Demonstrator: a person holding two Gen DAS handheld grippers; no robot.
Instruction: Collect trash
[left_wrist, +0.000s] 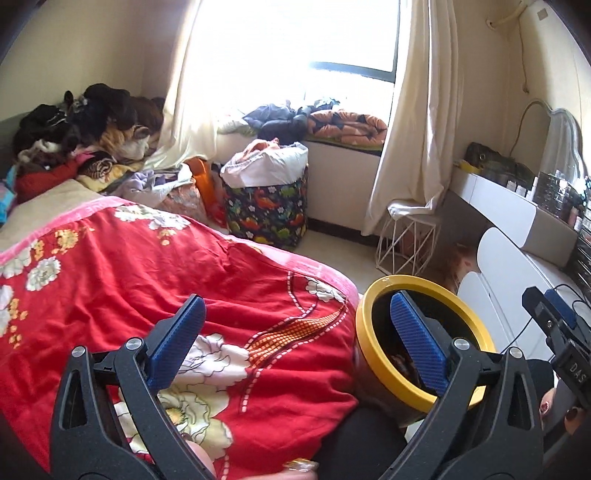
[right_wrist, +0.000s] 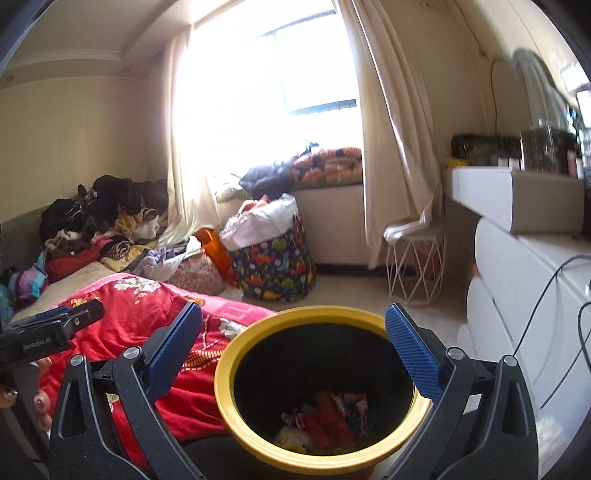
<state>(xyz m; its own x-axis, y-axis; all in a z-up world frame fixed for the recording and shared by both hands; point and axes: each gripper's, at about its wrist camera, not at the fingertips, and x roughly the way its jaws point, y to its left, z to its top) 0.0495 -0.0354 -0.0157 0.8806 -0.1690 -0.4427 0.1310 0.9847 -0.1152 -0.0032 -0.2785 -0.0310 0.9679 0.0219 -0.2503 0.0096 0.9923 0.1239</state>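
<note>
A black bin with a yellow rim (right_wrist: 229, 373) stands on the floor beside the bed. In the right wrist view I look down into it and see several wrappers (right_wrist: 325, 417), red and mixed colours, at the bottom. My right gripper (right_wrist: 293, 308) hangs open just above the bin's mouth with nothing between its blue pads. My left gripper (left_wrist: 297, 299) is open and empty over the red blanket (left_wrist: 166, 280), and the bin (left_wrist: 365, 332) lies behind its right finger. Each gripper shows at the edge of the other's view: the right gripper (left_wrist: 543, 306) and the left gripper (right_wrist: 55, 325).
The bed carries a pile of clothes (left_wrist: 85, 125) at its far end. A dinosaur-print basket (right_wrist: 273, 266) full of laundry and a white wire stool (right_wrist: 413, 269) stand by the window. A white dresser (right_wrist: 524, 302) with cables lines the right side.
</note>
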